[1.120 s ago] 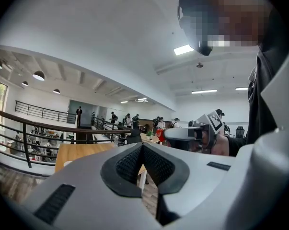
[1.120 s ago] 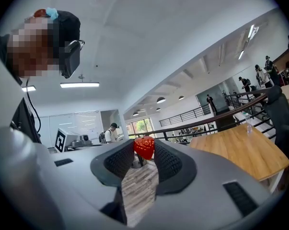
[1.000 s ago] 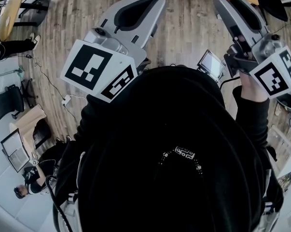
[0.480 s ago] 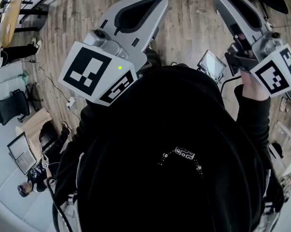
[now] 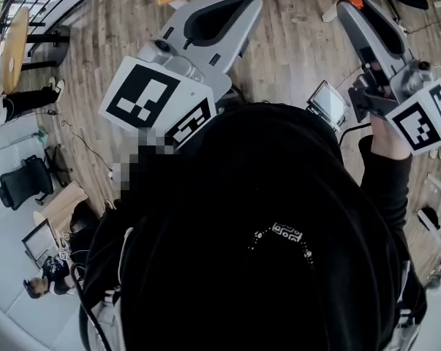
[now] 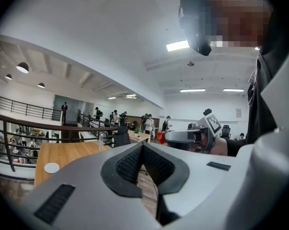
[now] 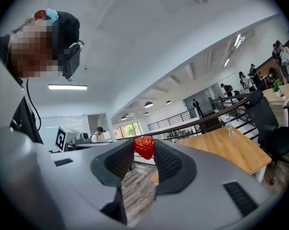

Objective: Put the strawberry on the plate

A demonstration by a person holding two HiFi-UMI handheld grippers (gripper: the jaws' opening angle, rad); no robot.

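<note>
Strawberry (image 7: 144,148) sits pinched at the tips of the right tool (image 7: 144,145), centre frame; left tool (image 6: 142,146) is closed, empty. White disc (image 6: 52,167), possibly the plate, lies lower left on the table (image 6: 75,152).

no readable text, white print (image 5: 282,233) on the black top (image 5: 264,167) possibly lettering, too small to read

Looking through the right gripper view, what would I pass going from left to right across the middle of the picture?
Black-and-white square-patterned cube → red strawberry → light wooden table → black office chair.
</note>
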